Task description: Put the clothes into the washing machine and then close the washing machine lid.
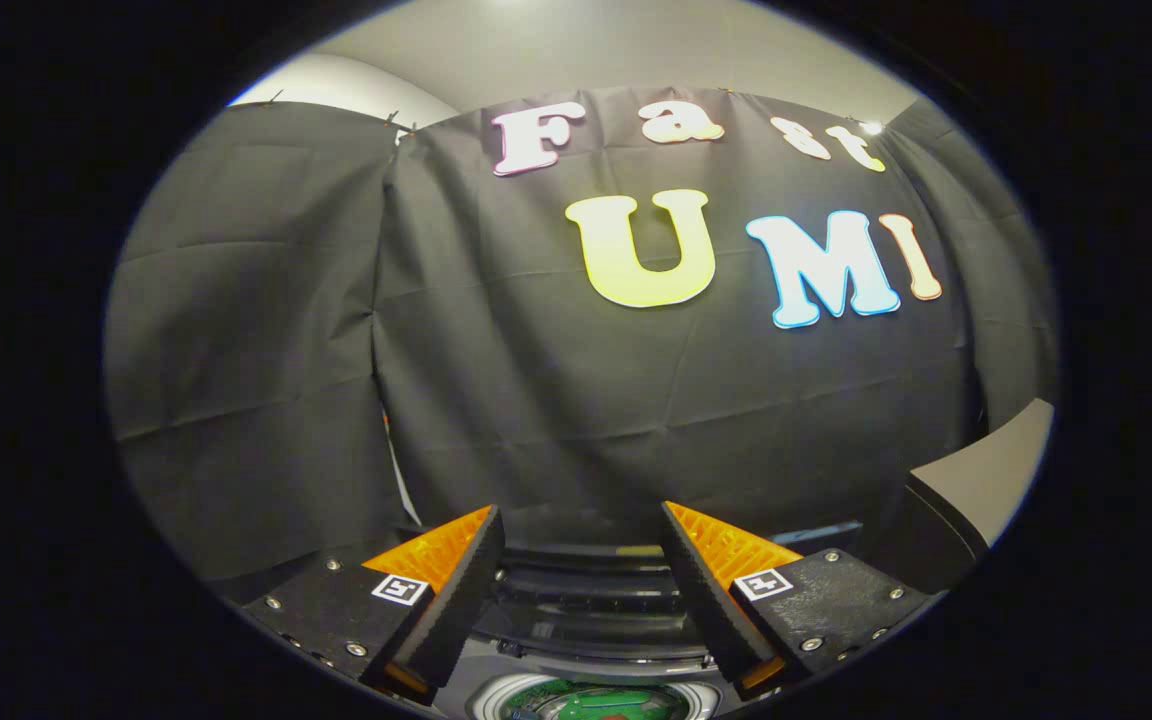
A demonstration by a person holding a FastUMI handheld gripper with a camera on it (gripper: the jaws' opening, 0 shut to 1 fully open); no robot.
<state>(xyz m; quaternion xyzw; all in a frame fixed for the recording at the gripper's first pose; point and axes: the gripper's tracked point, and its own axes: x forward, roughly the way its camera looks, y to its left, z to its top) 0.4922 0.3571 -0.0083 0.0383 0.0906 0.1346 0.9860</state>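
Below, green clothes (591, 705) in washing machine (586, 600)

I held the gripper (581, 590) over the washing machine (591, 610), fingers spread apart with nothing between them. Below and between the fingers lay the machine's round drum opening (591, 700), clothes (586, 705) inside it. Beyond the machine hung the cloth wall (556, 380).

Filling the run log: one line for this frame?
claw: open, holding nothing | washing machine: below, between the fingers | drum: green item inside | lid: cannot tell | ahead: booth wall
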